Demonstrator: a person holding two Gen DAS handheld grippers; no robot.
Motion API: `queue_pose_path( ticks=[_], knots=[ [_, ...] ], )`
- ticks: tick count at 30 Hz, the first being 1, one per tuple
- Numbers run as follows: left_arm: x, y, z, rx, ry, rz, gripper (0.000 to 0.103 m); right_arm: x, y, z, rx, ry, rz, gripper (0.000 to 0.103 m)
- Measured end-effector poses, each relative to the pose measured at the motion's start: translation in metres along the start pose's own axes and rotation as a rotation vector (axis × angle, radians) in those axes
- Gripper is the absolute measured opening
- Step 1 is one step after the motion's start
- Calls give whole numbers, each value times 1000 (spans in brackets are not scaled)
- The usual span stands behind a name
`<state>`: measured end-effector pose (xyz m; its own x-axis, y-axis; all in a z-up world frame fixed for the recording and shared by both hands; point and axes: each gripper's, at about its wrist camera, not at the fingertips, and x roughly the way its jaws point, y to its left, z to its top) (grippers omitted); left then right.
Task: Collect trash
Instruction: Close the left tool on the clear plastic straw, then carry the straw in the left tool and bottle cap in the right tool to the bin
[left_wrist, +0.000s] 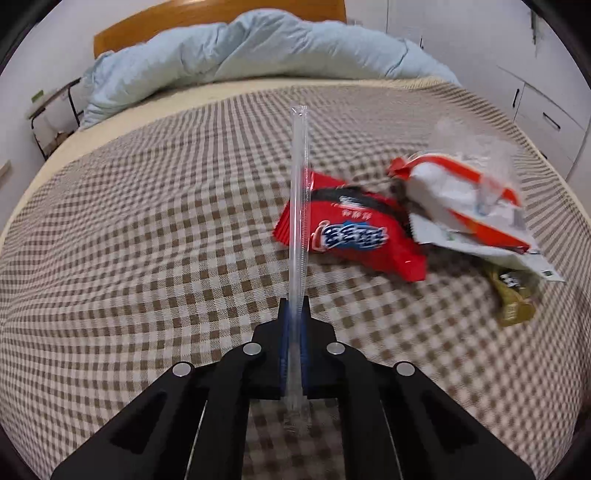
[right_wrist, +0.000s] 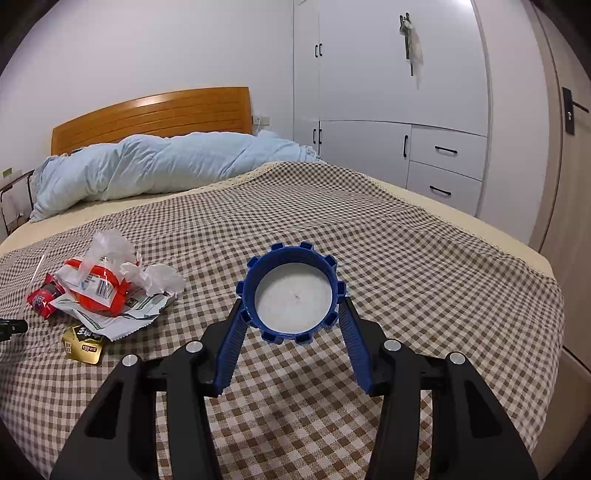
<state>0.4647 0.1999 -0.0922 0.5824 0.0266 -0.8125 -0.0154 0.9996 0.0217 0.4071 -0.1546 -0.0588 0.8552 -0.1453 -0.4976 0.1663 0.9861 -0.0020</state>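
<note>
My left gripper is shut on a long clear plastic straw wrapper that sticks straight out from between its blue pads over the checked bedspread. Beyond it to the right lies a heap of trash: a red snack wrapper, a white and orange packet under crumpled clear plastic, and a gold wrapper. My right gripper is shut on a blue ribbed jar lid, white inside, held above the bed. The same heap sits at that view's left.
The bed carries a brown checked cover and a bunched light blue duvet against the wooden headboard. White wardrobes and drawers stand along the bed's right side. A small stand is at the far left.
</note>
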Motion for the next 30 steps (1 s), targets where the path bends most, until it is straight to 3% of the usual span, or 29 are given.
queue_pose_path(
  ticks=[10,15,30],
  knots=[
    [-59,10,-11,-68,-143,-10,2,-8,1,0,-3,-39,3,50],
    [-88,-8,-23,-48,-191,-6,2,-16,0,3,-1,-52,32,50],
    [-147,-44,-56,-6,-231,-57,2,-75,6,6,-79,-116,172,50]
  ],
)
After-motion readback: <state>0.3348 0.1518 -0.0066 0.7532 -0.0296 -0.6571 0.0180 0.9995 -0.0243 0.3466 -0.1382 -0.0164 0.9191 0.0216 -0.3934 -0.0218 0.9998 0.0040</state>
